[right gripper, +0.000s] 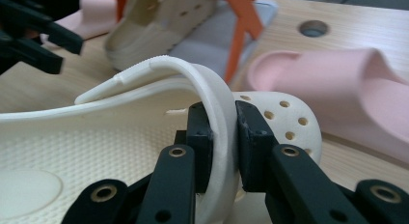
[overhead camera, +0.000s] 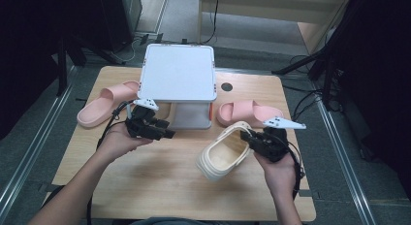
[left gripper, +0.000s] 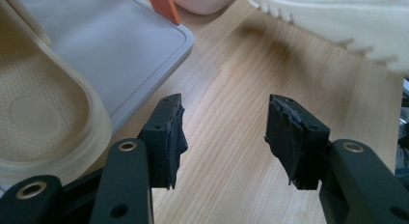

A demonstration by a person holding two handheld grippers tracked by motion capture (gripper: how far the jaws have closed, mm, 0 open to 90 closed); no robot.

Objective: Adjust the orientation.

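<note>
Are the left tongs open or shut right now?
Open: the left tongs show bare table between their spread jaws, gripping nothing.

A light wooden table [overhead camera: 145, 186] with rounded corners stands on grey carpeted floor [overhead camera: 29, 137]; a round cable hole [overhead camera: 226, 87] is cut near its far edge. Metal rails [overhead camera: 339, 152] run along the floor on the left and right. Black stand legs [overhead camera: 300, 65] and cables [overhead camera: 303, 101] lie at far right, beside what may be a pale wooden cabinet [overhead camera: 271, 7]. The far corners are dark.
</note>
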